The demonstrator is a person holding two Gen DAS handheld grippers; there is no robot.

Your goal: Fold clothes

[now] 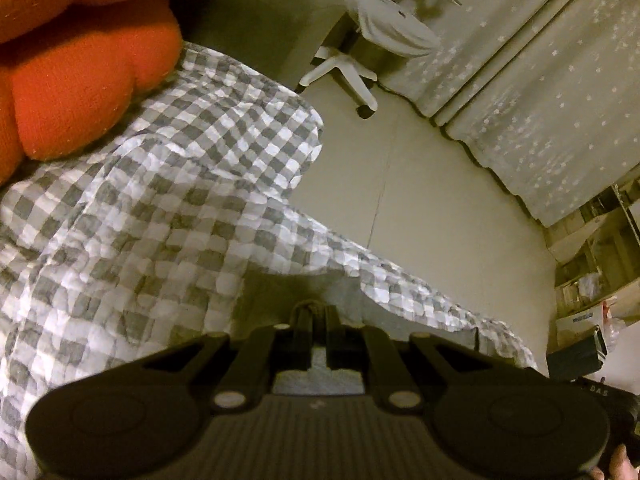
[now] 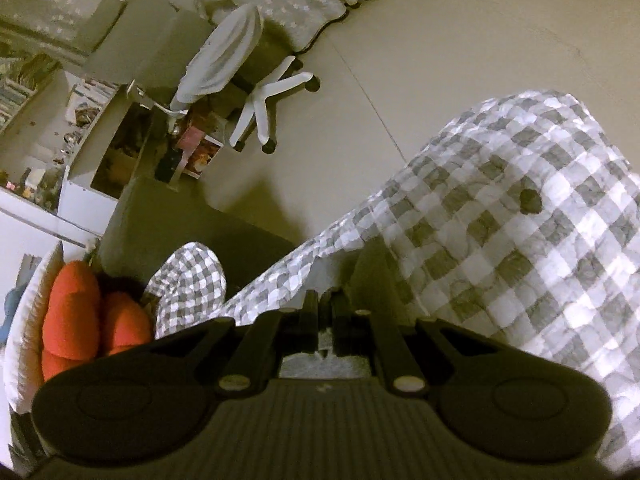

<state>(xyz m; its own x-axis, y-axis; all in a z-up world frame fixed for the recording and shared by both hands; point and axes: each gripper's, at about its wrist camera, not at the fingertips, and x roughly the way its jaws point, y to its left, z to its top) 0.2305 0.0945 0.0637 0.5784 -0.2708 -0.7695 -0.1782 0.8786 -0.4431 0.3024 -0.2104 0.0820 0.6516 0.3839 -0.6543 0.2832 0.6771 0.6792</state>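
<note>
The checked cloth (image 1: 168,200) is clamped in both the left tongs (image 1: 316,312) and right tongs (image 2: 326,304); a black object (image 1: 600,394) beside reads "DAS".

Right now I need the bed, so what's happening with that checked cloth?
A person is folding clothes with two handheld grippers. The left gripper and the right gripper are each shut on an edge of the grey-and-white checked cloth, which drapes over the bed beside the orange cushion. The fold looks unfinished.
</note>
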